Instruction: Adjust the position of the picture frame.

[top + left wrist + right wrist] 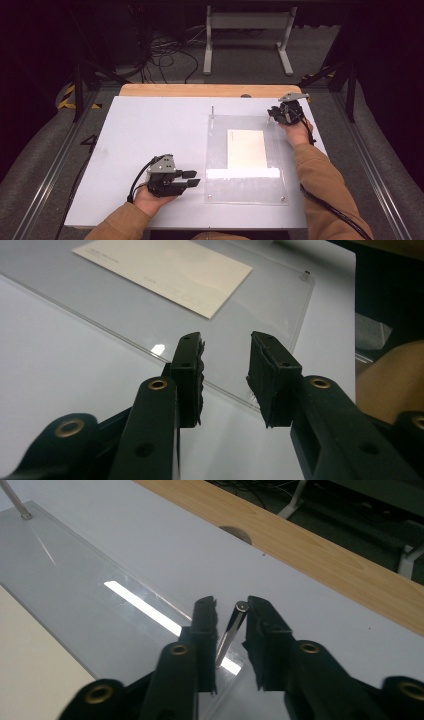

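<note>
From above the near edge we look forward and down over the whole white surface. Each claw camera sits low and close, looking along its jaws. All three share the clear acrylic sheet.

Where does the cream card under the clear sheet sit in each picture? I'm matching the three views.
High view: the cream card lies right of centre, inside the clear acrylic sheet.
Left gripper view: the card is at top centre, beyond the open jaws.
Right gripper view: one corner of it fills the bottom left.
Shared landmark: the acrylic sheet, with a metal post at its corner.
</note>
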{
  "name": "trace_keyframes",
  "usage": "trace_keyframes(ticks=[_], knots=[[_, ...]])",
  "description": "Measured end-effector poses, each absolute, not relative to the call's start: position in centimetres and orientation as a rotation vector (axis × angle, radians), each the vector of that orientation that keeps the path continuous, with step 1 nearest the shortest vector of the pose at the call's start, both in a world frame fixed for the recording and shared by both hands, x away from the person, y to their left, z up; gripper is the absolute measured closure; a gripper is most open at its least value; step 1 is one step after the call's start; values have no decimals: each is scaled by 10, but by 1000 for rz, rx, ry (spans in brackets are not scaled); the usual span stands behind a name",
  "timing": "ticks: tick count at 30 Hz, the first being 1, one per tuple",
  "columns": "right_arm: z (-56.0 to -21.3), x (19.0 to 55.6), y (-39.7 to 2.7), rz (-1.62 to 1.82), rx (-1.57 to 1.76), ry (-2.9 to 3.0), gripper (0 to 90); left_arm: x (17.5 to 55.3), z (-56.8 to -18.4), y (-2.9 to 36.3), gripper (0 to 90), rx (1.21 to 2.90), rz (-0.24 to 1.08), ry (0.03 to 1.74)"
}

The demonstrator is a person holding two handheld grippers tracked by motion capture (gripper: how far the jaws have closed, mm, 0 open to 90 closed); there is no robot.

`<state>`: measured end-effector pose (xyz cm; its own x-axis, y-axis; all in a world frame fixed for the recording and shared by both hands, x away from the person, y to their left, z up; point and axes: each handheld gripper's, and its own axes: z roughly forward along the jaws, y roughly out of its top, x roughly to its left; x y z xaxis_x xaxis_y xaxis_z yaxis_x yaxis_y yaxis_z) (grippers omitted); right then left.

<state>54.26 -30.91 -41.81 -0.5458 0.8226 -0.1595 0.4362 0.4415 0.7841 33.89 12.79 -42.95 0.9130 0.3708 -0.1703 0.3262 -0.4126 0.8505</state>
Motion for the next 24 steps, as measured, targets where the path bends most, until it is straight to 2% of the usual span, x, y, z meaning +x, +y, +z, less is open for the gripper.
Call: trace_keyframes(ticks=[7, 24], knots=[[-410, 541, -308, 991, 1123, 2154, 841, 338, -430, 128, 651, 2030, 89, 502], [-402, 513, -282, 1039, 983, 2242, 846, 340, -429, 128, 654, 2025, 86, 516]])
